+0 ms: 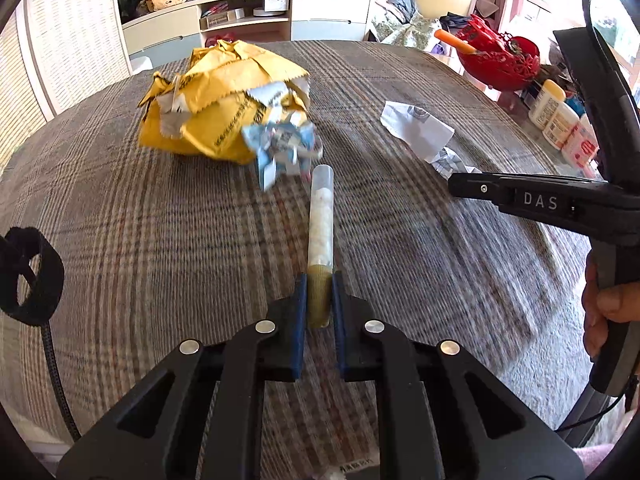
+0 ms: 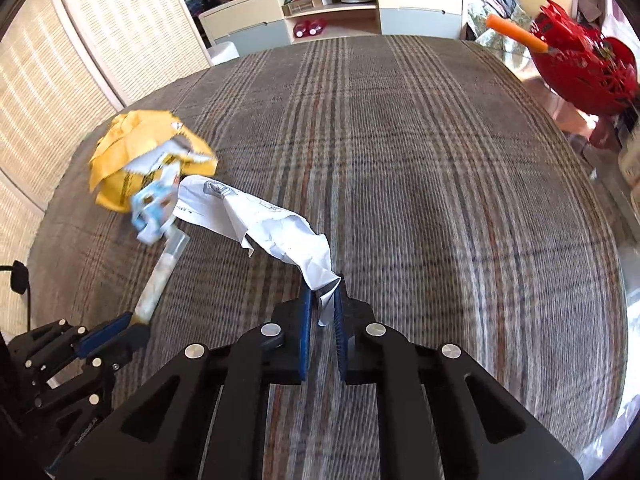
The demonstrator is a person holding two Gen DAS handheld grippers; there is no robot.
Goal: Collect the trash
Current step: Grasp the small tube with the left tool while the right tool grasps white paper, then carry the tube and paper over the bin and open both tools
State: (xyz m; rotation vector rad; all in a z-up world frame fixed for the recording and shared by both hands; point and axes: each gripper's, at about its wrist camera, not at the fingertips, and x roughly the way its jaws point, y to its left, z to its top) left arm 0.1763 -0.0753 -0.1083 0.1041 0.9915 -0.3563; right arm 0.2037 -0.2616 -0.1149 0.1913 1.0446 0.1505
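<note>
My left gripper (image 1: 319,280) is shut on the greenish cap end of a clear plastic tube (image 1: 321,216) that points away over the plaid tablecloth. The tube also shows in the right wrist view (image 2: 158,280), held by the left gripper (image 2: 138,320). My right gripper (image 2: 323,284) is shut on the corner of a crumpled white paper (image 2: 256,220), which trails left. That paper also shows in the left wrist view (image 1: 418,128). A crumpled yellow bag (image 1: 216,100) and a blue-white wrapper (image 1: 280,148) lie beyond the tube.
A red basket (image 1: 500,56) with an orange stick stands at the table's far right, beside several bottles (image 1: 560,120). A cabinet (image 1: 248,16) stands behind the table. Wicker panels (image 2: 60,60) are on the left.
</note>
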